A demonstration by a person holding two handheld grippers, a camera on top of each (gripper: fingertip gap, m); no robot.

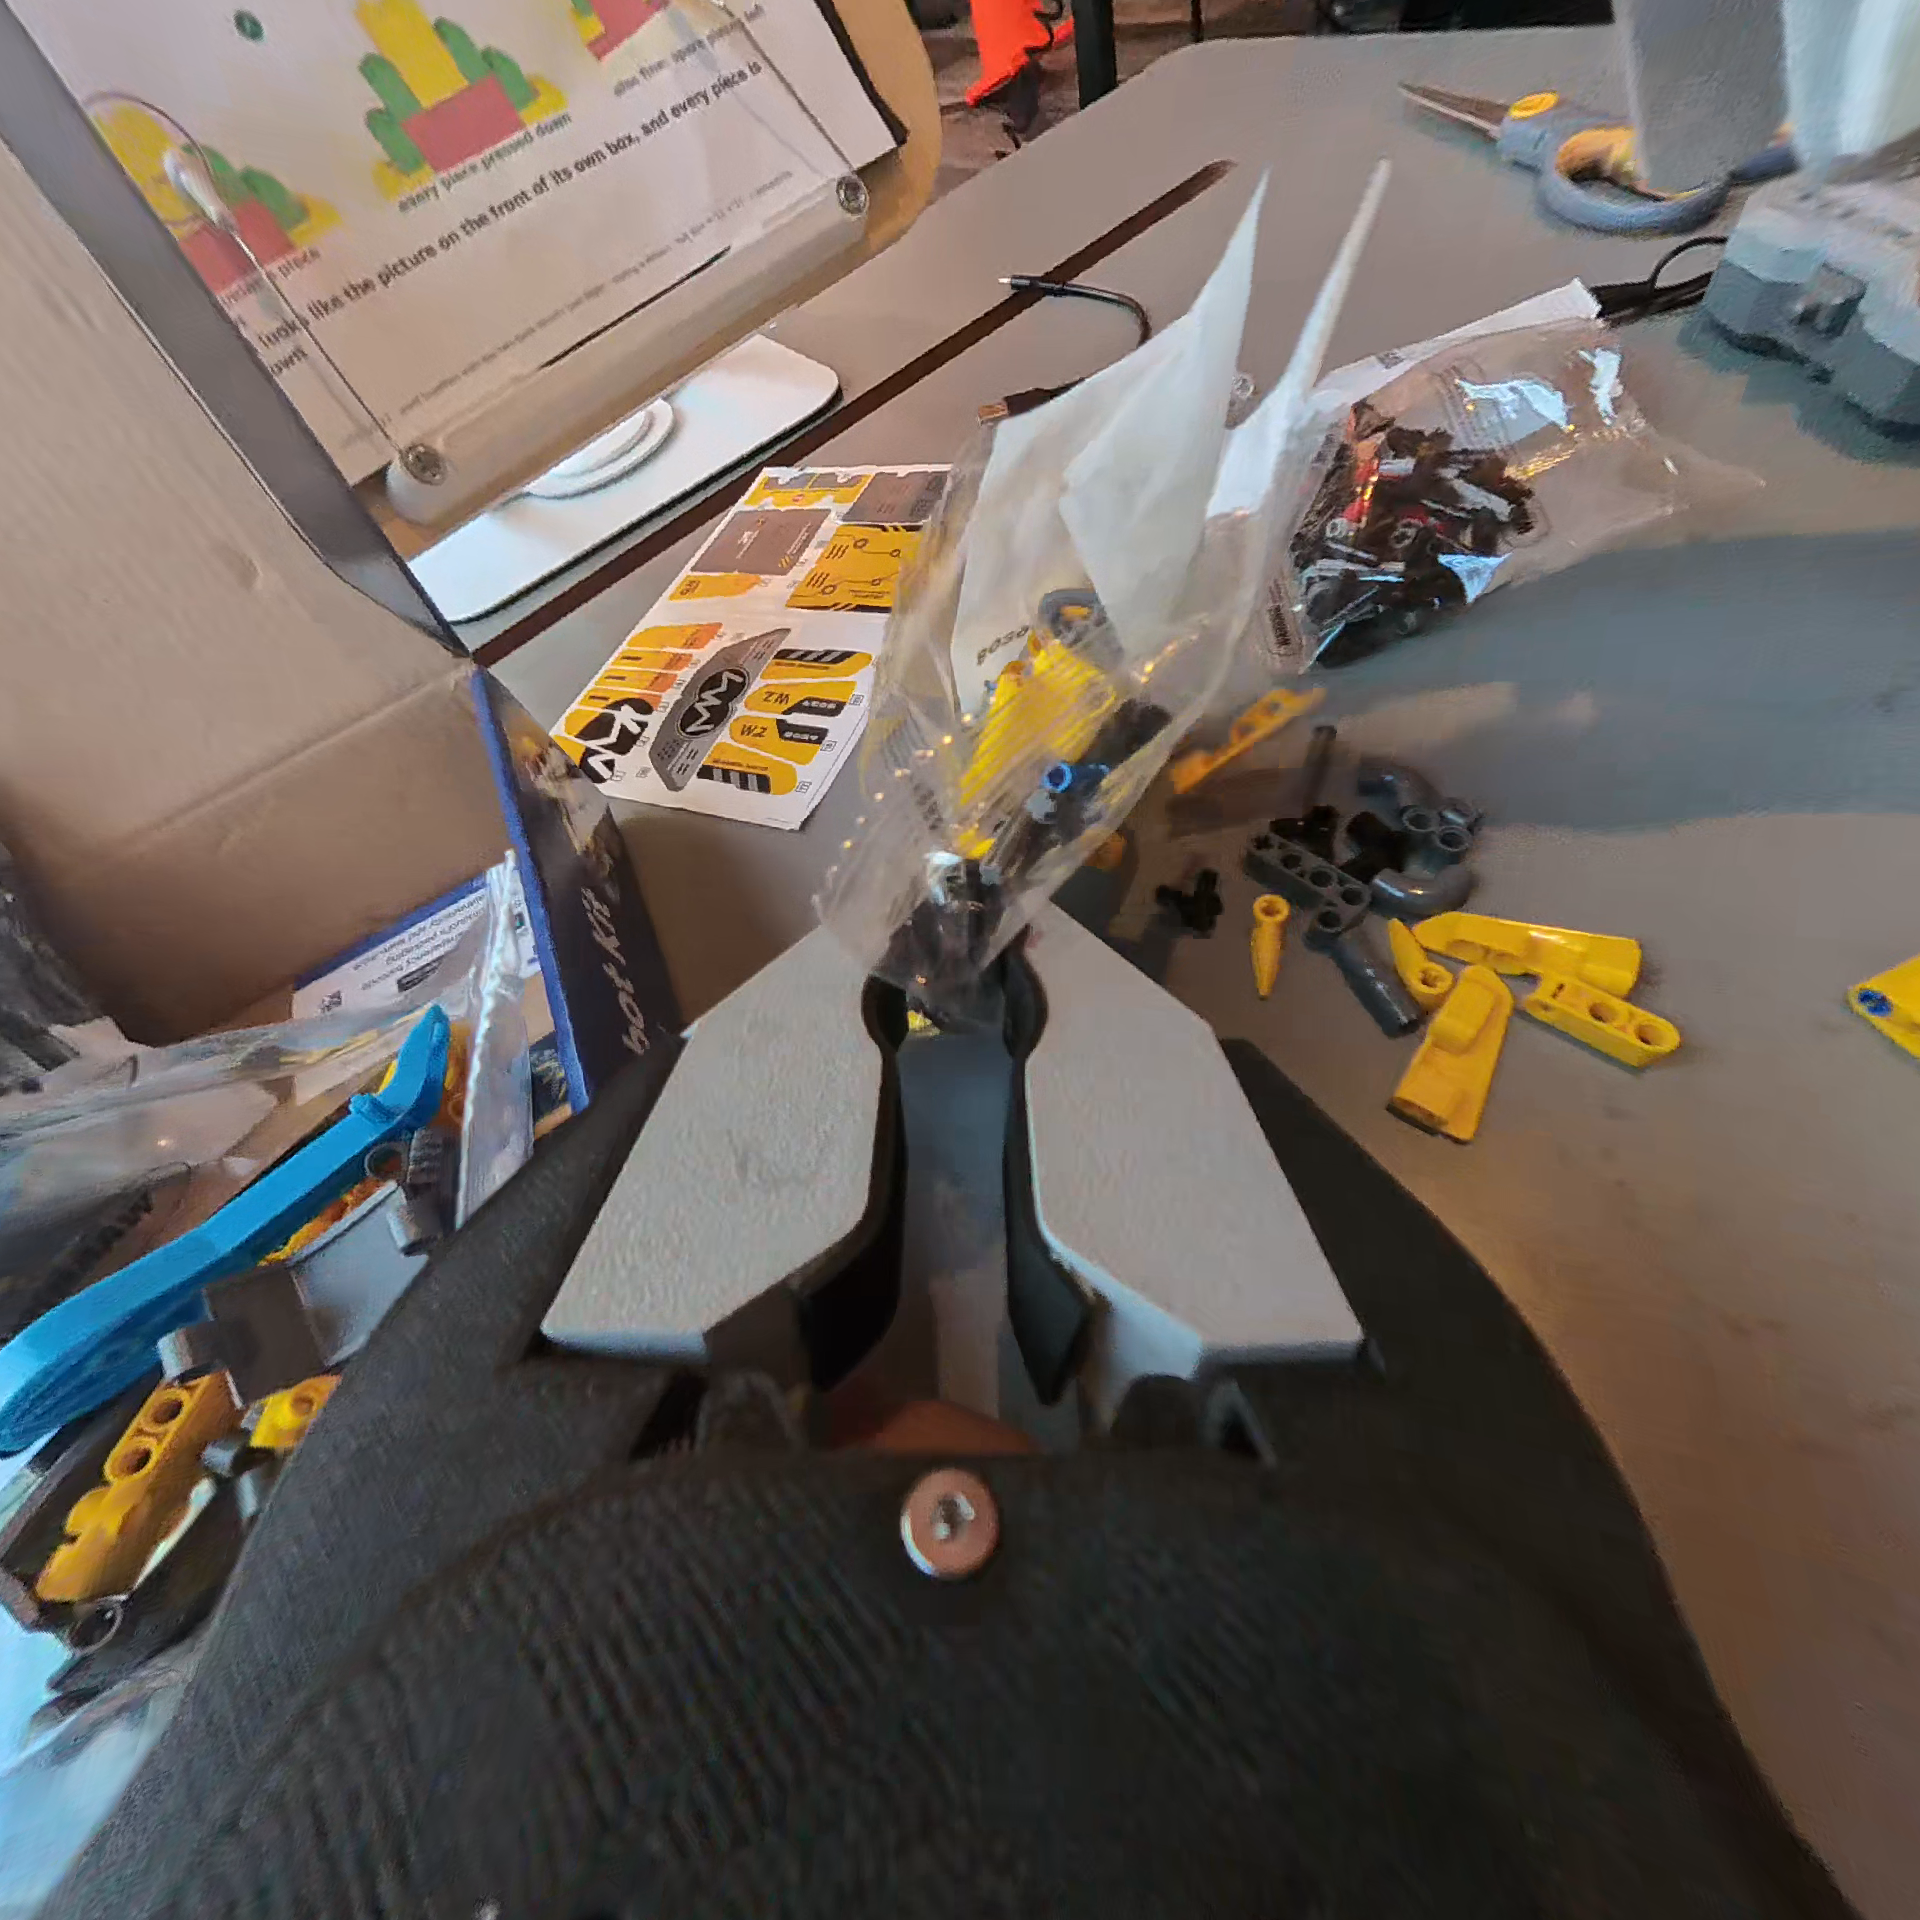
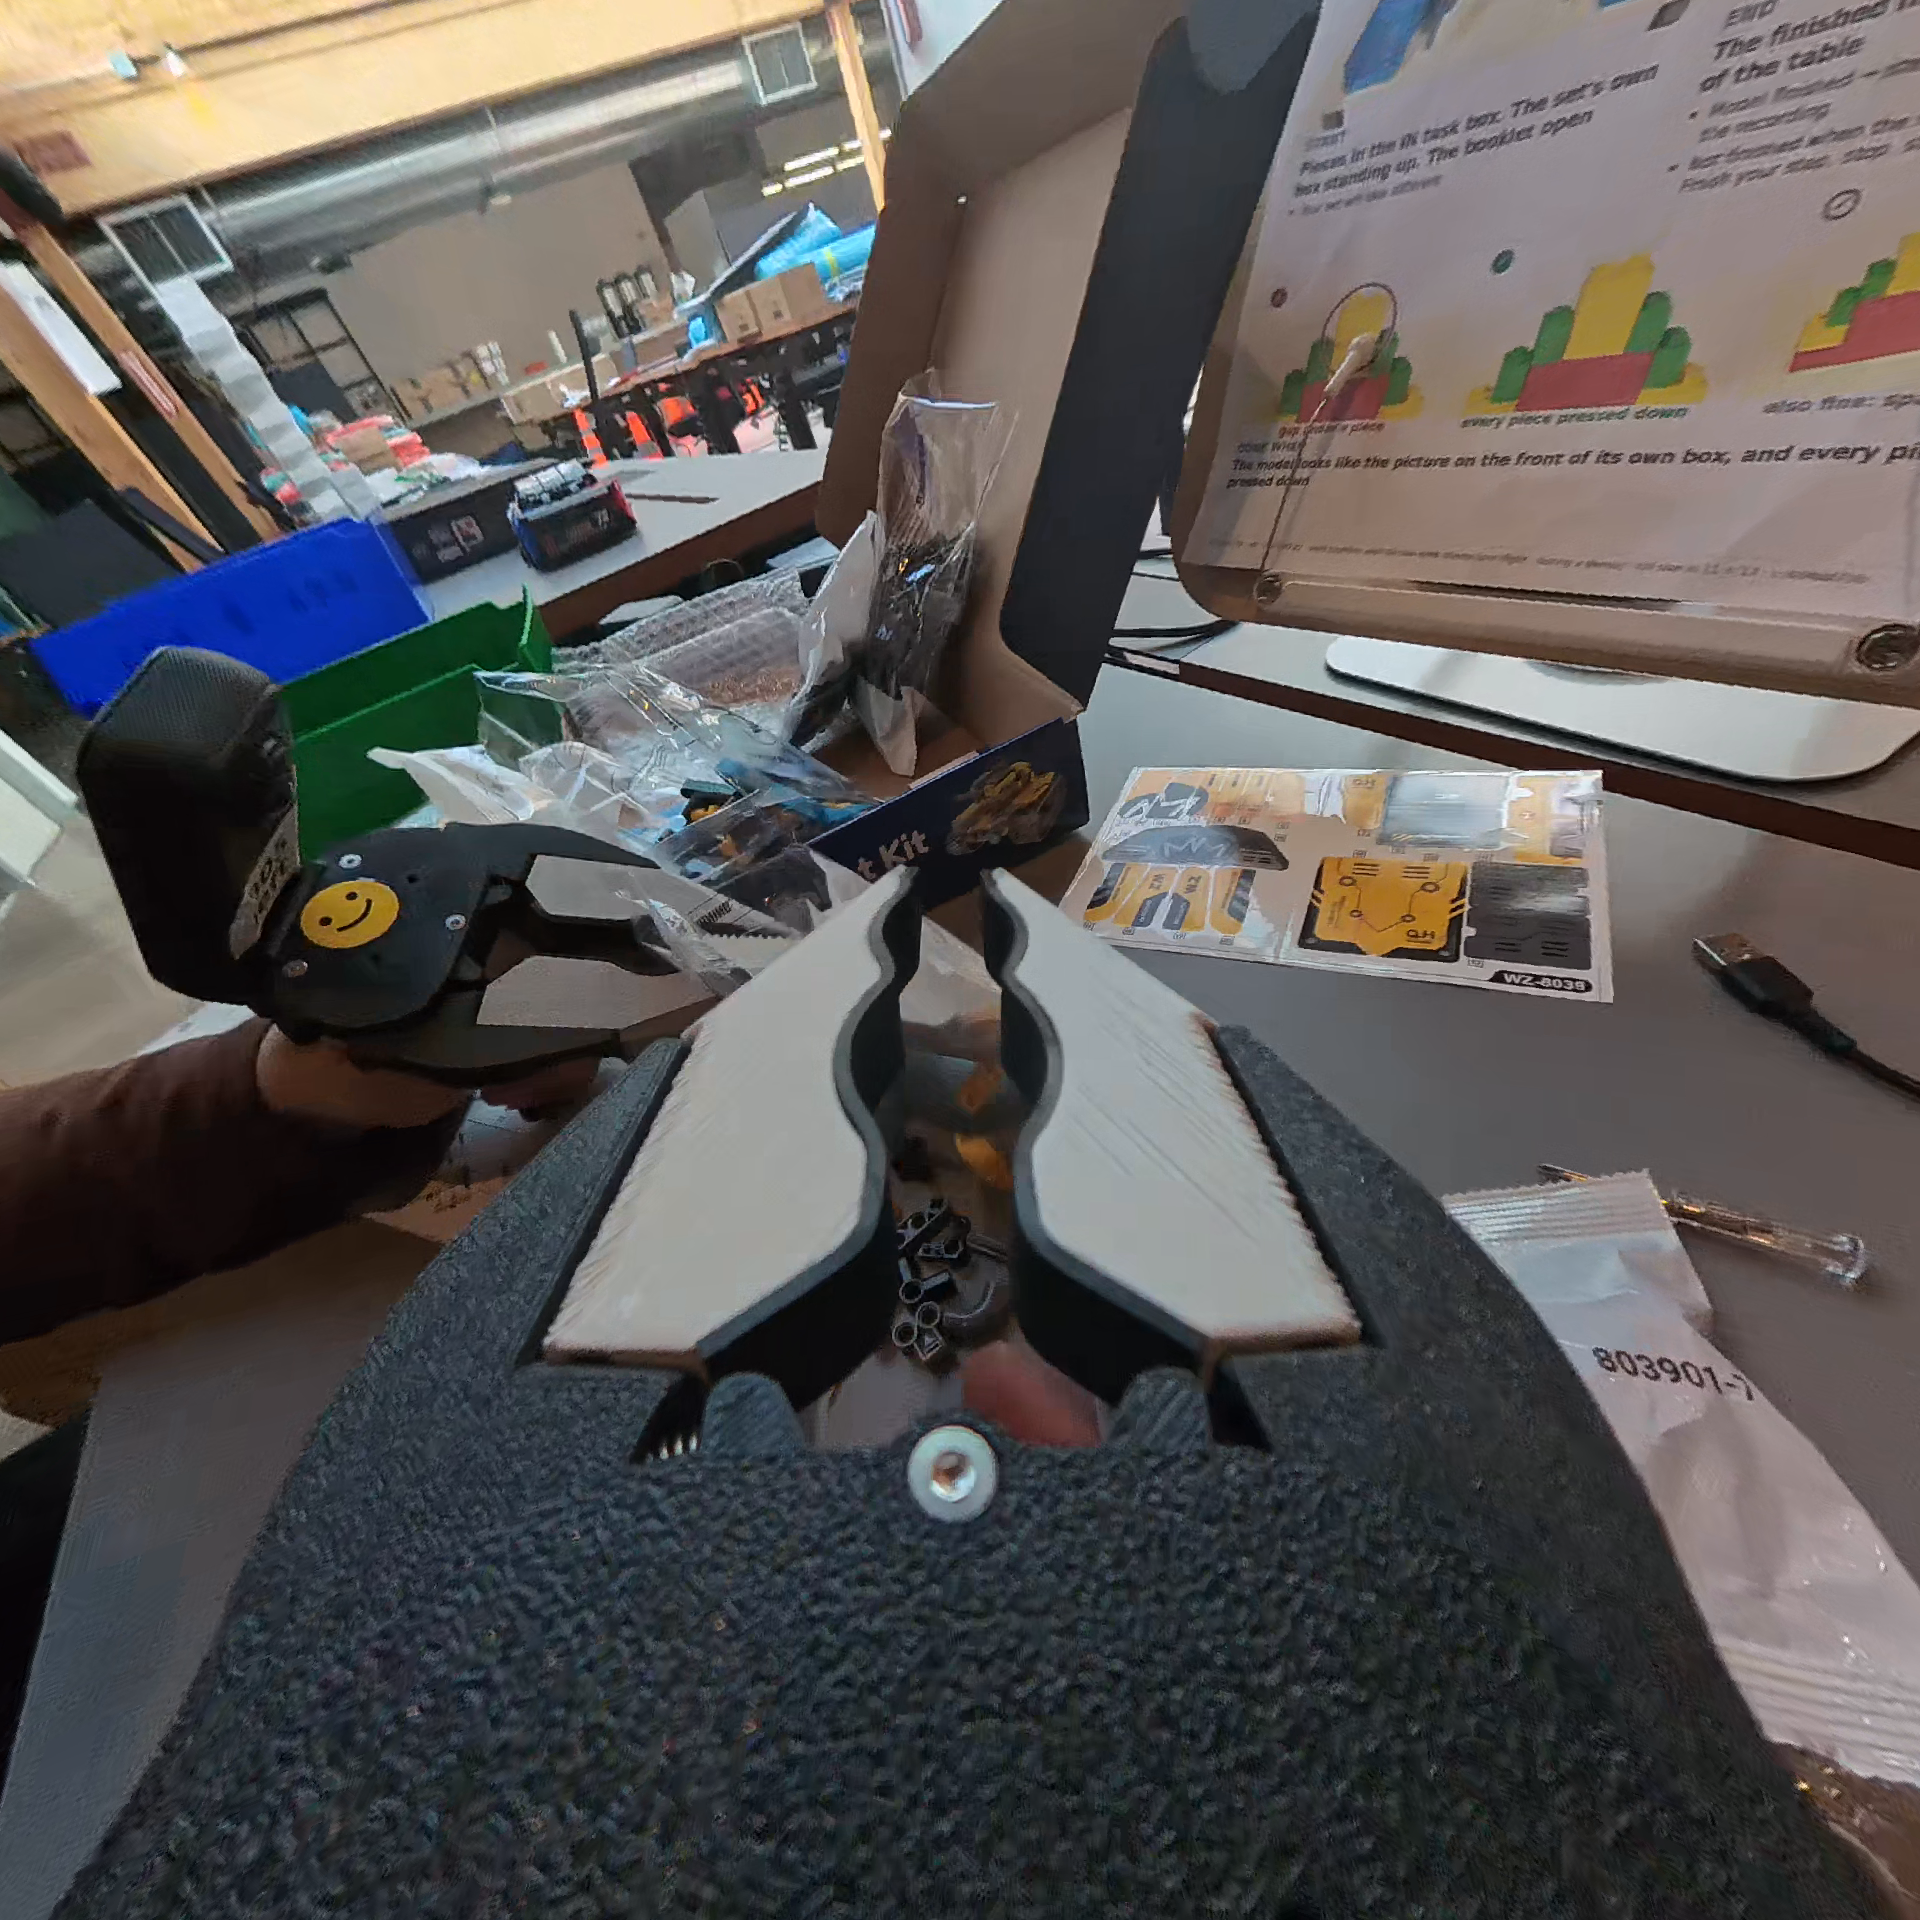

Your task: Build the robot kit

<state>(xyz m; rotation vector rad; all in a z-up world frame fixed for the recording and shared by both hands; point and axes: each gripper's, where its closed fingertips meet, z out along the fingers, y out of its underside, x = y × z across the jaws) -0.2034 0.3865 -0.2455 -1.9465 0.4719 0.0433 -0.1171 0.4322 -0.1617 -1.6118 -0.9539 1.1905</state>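
Observation:
My left gripper (image 1: 951, 977) is shut on the bottom corner of a clear plastic bag (image 1: 1029, 675) of yellow, black and blue building parts and holds it above the grey table (image 1: 1558, 1351). Loose yellow and grey parts (image 1: 1455, 966) lie on the table just right of it. The left gripper also shows in the right wrist view (image 2: 665, 914), held by a hand in a dark sleeve beside the open cardboard box (image 2: 966, 821). My right gripper (image 2: 951, 883) is slightly open and empty, above small black parts (image 2: 930, 1278) on the table.
A sticker sheet (image 1: 748, 644) lies by the box (image 1: 208, 623), which holds more bags and a blue piece (image 1: 208, 1226). A bag of black parts (image 1: 1434, 540), scissors (image 1: 1558, 156), a sign stand (image 1: 520, 208), a USB cable (image 2: 1756, 982) and a pale bag (image 2: 1662, 1455) are about. The grippers' ends are close to 12 centimetres from one another.

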